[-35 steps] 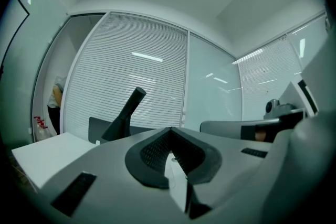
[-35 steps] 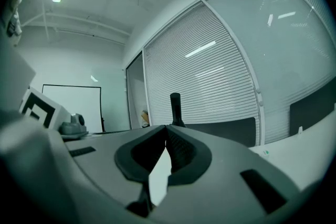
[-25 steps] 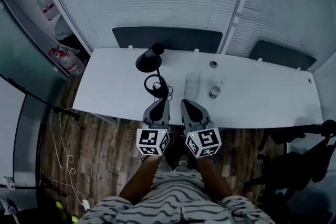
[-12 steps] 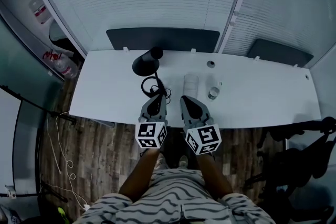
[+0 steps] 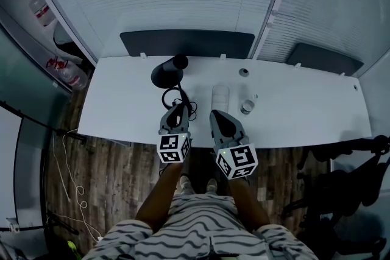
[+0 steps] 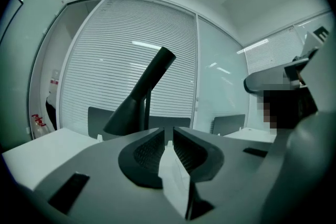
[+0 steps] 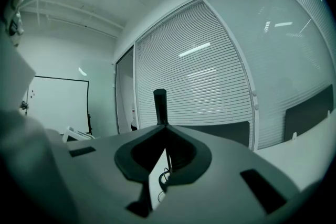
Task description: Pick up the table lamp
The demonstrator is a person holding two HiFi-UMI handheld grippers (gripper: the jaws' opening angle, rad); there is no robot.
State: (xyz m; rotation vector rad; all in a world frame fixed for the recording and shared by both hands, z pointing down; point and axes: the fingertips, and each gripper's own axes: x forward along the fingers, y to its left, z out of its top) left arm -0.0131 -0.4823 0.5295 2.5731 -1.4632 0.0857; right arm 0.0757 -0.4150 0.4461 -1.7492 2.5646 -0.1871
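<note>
The black table lamp stands on the white table, with its shade at the back left and its coiled cord in front of its foot. My left gripper reaches over the table's near edge, just short of the cord. In the left gripper view the lamp's cone shade and stem rise straight ahead of the left gripper. Its jaws are opening, a narrow gap apart, with nothing between them. My right gripper is beside it, tips together and empty. The right gripper has the lamp's neck just beyond it.
A clear bottle lies mid-table with a small cup to its right and a small round object behind. Dark panels line the far edge before blinds. A chair stands at the right, water bottles at the left.
My left gripper has moved forward over the table edge towards the lamp's cord. The right gripper has hardly shifted.
</note>
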